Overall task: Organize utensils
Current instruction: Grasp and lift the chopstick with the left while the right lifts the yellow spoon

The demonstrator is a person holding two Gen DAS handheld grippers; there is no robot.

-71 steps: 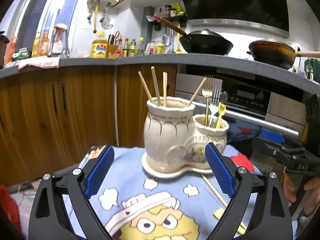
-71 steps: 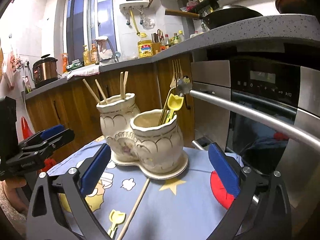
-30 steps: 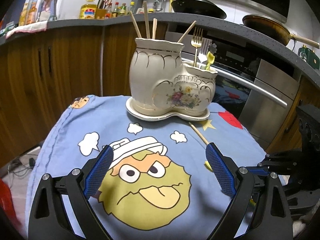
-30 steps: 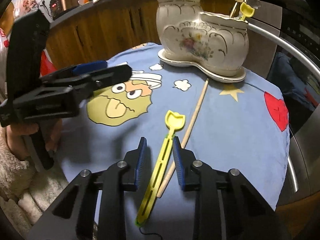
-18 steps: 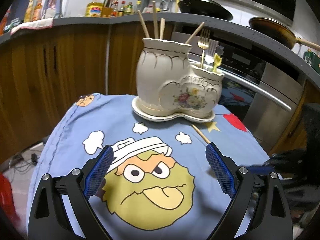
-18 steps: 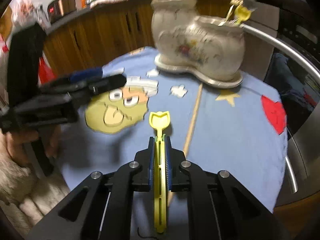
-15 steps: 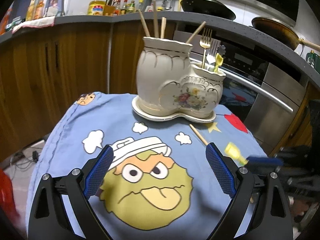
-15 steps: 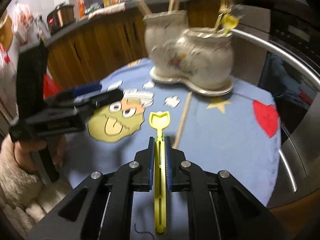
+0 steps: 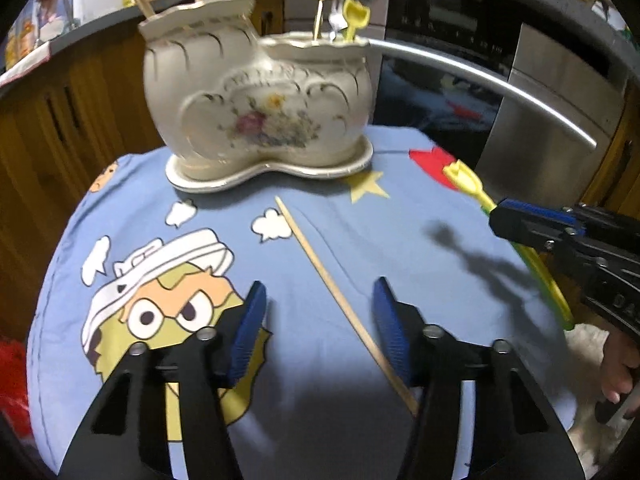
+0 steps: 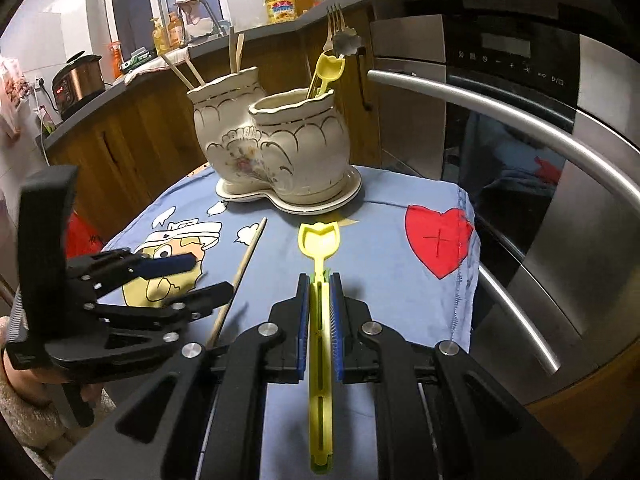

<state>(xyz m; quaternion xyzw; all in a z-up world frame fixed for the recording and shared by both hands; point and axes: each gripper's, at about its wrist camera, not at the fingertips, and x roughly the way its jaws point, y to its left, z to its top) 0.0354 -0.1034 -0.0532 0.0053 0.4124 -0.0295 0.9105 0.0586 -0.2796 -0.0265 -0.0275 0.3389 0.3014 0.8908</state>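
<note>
My right gripper (image 10: 319, 280) is shut on a yellow plastic utensil (image 10: 319, 240) and holds it above the blue cartoon cloth, its head pointing at the cream ceramic two-pot holder (image 10: 280, 148). The same utensil (image 9: 466, 178) shows at the right of the left wrist view. A wooden chopstick (image 9: 340, 300) lies on the cloth between the fingers of my open left gripper (image 9: 318, 312). It also shows in the right wrist view (image 10: 240, 276). The holder (image 9: 256, 104) has chopsticks in its taller pot and forks with another yellow utensil (image 9: 356, 16) in the lower pot.
The holder stands on a cream saucer (image 9: 260, 168) at the far side of the small table covered by the cloth (image 9: 160, 240). An oven with a long steel handle (image 10: 520, 120) is close on the right. Wooden cabinets (image 10: 132, 136) stand behind.
My right gripper closed on the yellow utensil and lifted it off the cloth toward the holder. My left gripper moved down over the chopstick and narrowed its opening.
</note>
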